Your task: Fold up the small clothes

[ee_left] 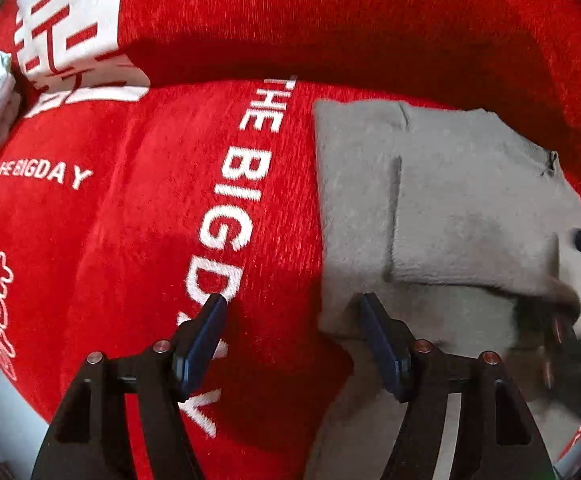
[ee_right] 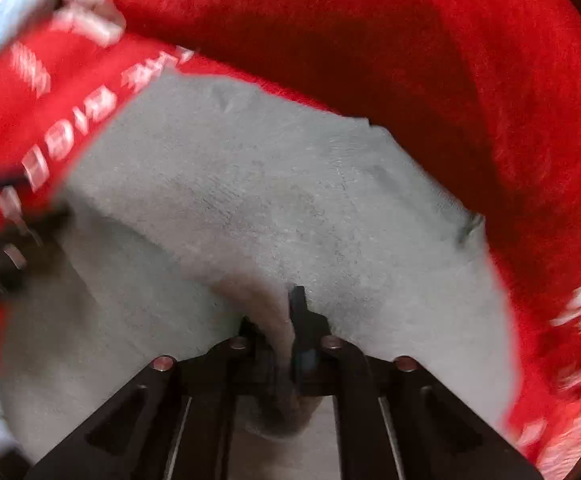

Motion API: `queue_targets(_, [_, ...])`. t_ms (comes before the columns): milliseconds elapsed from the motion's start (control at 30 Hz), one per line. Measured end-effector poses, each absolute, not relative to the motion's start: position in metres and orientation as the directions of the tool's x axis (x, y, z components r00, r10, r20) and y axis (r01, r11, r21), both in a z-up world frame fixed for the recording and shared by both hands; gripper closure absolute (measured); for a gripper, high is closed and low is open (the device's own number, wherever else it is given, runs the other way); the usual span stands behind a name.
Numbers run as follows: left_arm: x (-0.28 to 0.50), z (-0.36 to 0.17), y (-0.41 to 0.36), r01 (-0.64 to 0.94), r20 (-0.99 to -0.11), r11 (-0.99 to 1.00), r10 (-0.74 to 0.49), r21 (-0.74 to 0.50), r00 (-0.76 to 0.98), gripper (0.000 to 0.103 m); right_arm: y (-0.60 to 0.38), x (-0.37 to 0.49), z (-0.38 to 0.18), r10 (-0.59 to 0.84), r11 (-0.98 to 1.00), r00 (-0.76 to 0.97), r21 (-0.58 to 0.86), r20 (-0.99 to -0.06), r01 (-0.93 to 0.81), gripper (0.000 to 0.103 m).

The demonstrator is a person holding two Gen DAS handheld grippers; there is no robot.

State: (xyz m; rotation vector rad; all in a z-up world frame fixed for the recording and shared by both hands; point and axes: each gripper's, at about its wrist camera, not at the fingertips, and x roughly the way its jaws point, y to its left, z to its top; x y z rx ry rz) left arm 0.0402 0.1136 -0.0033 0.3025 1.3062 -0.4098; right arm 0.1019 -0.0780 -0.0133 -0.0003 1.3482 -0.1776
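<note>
Low in the right wrist view, the right gripper point(ee_right: 290, 320) pinches a ridge of the grey garment point(ee_right: 274, 200), likely to fold it, on the red blanket point(ee_right: 490, 80), while the left gripper point(ee_left: 292, 308) hangs open astride its left edge.

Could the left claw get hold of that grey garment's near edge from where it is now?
Probably yes: the left claw is open right over the edge of the grey garment, with nothing between them.

red blanket point(ee_left: 130, 220) lies bare left of the grey garment point(ee_left: 450, 208).
</note>
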Motion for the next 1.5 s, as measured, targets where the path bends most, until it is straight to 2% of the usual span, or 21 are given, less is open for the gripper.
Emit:
queue_targets(100, [0.035, -0.007, 0.11, 0.454, -0.969, 0.891, -0.12, -0.009, 0.217, 0.033, -0.133, 0.077, 0.012, 0.035, 0.912, 0.372, 0.181, -0.928, 0.368, 0.097])
queue_targets(200, [0.033, -0.008, 0.109, 0.463, -0.968, 0.887, -0.121, -0.007, 0.218, 0.033, -0.196, 0.019, 0.014, 0.083, 0.692, 0.506, 0.415, -0.859, 0.591, 0.095])
queue_targets(233, [0.033, -0.007, 0.109, 0.468, -0.968, 0.884, -0.123, -0.008, 0.217, 0.033, -0.213, -0.003, 0.005, 0.111, 0.592, 0.526, 0.482, -0.843, 0.647, 0.089])
queue_targets(300, [0.037, -0.009, 0.105, 0.479, -0.97, 0.878, -0.127, -0.014, 0.206, 0.033, -0.234, -0.04, -0.016, 0.16, 0.402, 0.55, 0.563, -0.82, 0.722, 0.062])
queue_targets(333, [0.039, -0.008, 0.102, 0.481, -0.971, 0.876, -0.125, -0.013, 0.202, 0.033, -0.239, -0.052, -0.022, 0.169, 0.347, 0.563, 0.584, -0.809, 0.734, 0.038])
queue_targets(367, [0.041, -0.007, 0.101, 0.487, -0.974, 0.873, -0.121, -0.013, 0.191, 0.033, -0.243, -0.071, -0.027, 0.174, 0.278, 0.588, 0.612, -0.79, 0.741, 0.026])
queue_targets(400, [0.043, -0.005, 0.099, 0.494, -0.976, 0.869, -0.122, -0.017, 0.18, 0.033, -0.245, -0.086, -0.029, 0.168, 0.23, 0.608, 0.63, -0.776, 0.741, 0.026])
queue_targets(600, [0.092, 0.003, 0.081, 0.488, -0.969, 0.869, -0.184, -0.082, 0.164, 0.033, -0.252, -0.117, -0.036, 0.168, 0.109, 0.657, 0.676, -0.735, 0.729, 0.026])
queue_targets(733, [0.125, -0.025, 0.057, 0.466, -0.983, 0.873, -0.181, -0.141, 0.043, 0.033, -0.259, -0.114, -0.042, 0.153, 0.071, 0.667, 0.681, -0.729, 0.729, 0.026])
queue_targets(800, [0.132, -0.028, 0.048, 0.464, -0.984, 0.876, -0.172, -0.129, 0.052, 0.033, -0.263, -0.111, -0.042, 0.151, 0.062, 0.668, 0.682, -0.728, 0.729, 0.026])
queue_targets(867, [0.135, -0.027, 0.04, 0.471, -0.982, 0.869, -0.186, -0.15, 0.029, 0.04, -0.264, -0.09, -0.046, 0.149, 0.05, 0.664, 0.676, -0.733, 0.735, 0.026])
queue_targets(900, [0.135, -0.026, 0.038, 0.475, -0.981, 0.865, -0.194, -0.159, 0.024, 0.056, -0.266, -0.084, -0.048, 0.149, 0.047, 0.656, 0.668, -0.74, 0.742, 0.027])
queue_targets(933, [0.133, -0.025, 0.035, 0.491, -0.977, 0.852, -0.213, -0.18, 0.012, 0.071, -0.268, -0.081, -0.048, 0.152, 0.049, 0.646, 0.659, -0.748, 0.751, 0.037])
queue_targets(967, [0.132, -0.023, 0.033, 0.503, -0.977, 0.846, -0.214, -0.177, 0.017, 0.077, -0.27, -0.074, -0.049, 0.158, 0.064, 0.63, 0.645, -0.76, 0.762, 0.074])
queue_targets(1000, [0.13, -0.02, 0.031, 0.519, -0.976, 0.837, -0.218, -0.173, 0.027, 0.091, -0.271, -0.066, -0.049, 0.175, 0.084, 0.617, 0.636, -0.767, 0.767, 0.097])
queue_targets(1200, [0.141, -0.006, 0.065, 0.426, -0.943, 0.862, -0.329, -0.275, 0.057, 0.094, -0.269, -0.056, -0.009, 0.12, 0.281, 0.627, 0.632, -0.77, 0.723, 0.095])
queue_targets(1367, [0.144, -0.02, 0.067, 0.442, -0.955, 0.862, -0.294, -0.248, 0.038, 0.094, -0.264, -0.095, -0.043, 0.117, 0.179, 0.531, 0.543, -0.839, 0.82, 0.096])
queue_targets(1500, [0.142, -0.023, 0.068, 0.442, -0.959, 0.867, -0.279, -0.228, 0.054, 0.093, -0.257, -0.109, -0.044, 0.101, 0.14, 0.548, 0.558, -0.83, 0.818, 0.095])
